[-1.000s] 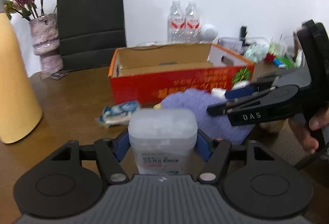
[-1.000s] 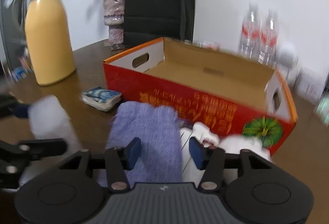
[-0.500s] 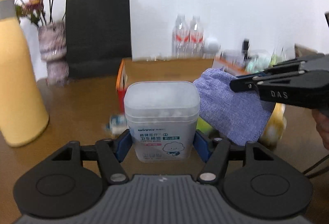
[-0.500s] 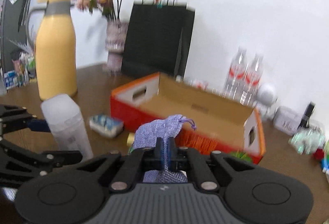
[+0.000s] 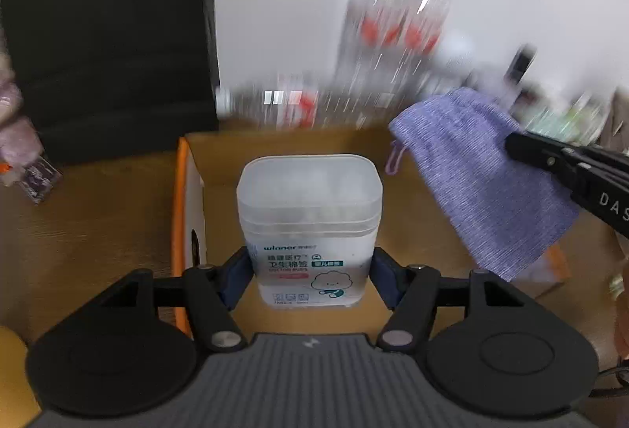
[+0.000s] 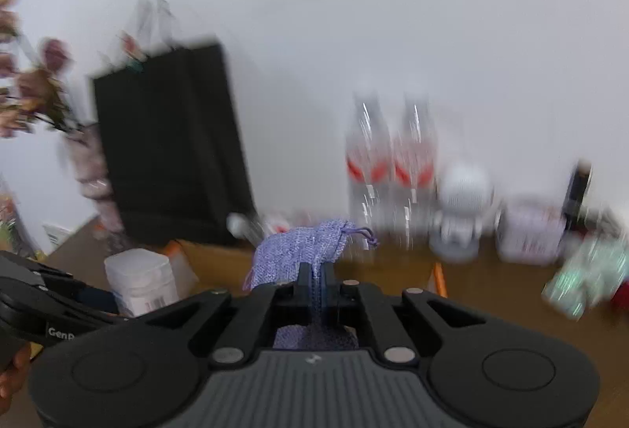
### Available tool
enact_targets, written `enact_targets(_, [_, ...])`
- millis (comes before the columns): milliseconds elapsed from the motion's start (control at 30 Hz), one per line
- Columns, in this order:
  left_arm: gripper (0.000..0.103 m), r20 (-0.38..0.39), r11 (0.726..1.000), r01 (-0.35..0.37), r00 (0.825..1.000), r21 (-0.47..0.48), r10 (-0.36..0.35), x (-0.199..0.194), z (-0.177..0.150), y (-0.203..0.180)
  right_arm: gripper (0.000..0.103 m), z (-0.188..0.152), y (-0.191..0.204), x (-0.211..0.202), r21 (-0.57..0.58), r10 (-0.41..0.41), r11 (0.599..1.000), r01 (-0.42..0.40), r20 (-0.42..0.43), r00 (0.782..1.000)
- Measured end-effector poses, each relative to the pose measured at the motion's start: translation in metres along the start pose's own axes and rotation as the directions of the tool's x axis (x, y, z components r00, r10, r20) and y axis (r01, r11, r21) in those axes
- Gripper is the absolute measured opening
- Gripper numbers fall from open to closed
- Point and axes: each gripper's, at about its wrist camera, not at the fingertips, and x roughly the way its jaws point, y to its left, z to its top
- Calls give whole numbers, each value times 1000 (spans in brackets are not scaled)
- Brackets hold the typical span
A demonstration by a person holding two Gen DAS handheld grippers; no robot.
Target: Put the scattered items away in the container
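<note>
- The left gripper point(image 5: 310, 280) clamps its two blue pads point(image 5: 236, 280) on the lower sides of a translucent cotton swab tub point(image 5: 309, 227). The tub stands upright between them, its label facing the camera.
- The tub is held above the open cardboard box point(image 5: 188, 200), near the box's left end wall with the orange edge. I cannot tell if the tub touches the box floor.
- The right gripper point(image 6: 315, 280) has its fingers pressed together on a purple knitted pouch point(image 6: 302, 247). The cloth bulges out above the fingertips and a short drawstring hangs at its right side.
- In the left wrist view the pouch point(image 5: 483, 184) hangs over the right half of the box, and the right gripper's black fingers point(image 5: 550, 160) reach in from the right edge.
- Behind the box, by the back edge of the desk point(image 5: 98, 215), stand a black paper bag point(image 6: 169, 144) and two water bottles point(image 6: 389, 160), both blurred.
- A small white figure point(image 6: 460, 207) stands to the right of the bottles.
</note>
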Motion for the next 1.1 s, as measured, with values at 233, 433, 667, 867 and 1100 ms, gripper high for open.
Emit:
enact_targets(233, [67,-123,994,-107,987,6,107,72,19,1,6,-22,-5,70,-18,-123,992,122,-140,982])
enact_targets(433, [89,-72,994,-106,992,13,106,54,22,2,31,-7,-21,68,-50,-155,987,150,-142,978])
enact_targets(667, [101,-15,979,-176,984,-99,175,-1,7,5,25,7,-47,63,34,-74,996,86,-266,961])
enact_targets(867, [103,219,964,-192,948,-184,231,-66,-55,-1,25,-19,-44,13,6,-60,998,60,-39,997])
enact_targets(1100, [103,311,950,-255,902,-178,300,-84,-138,-18,25,-59,-17,-35,68,-25,997,27,-27,999])
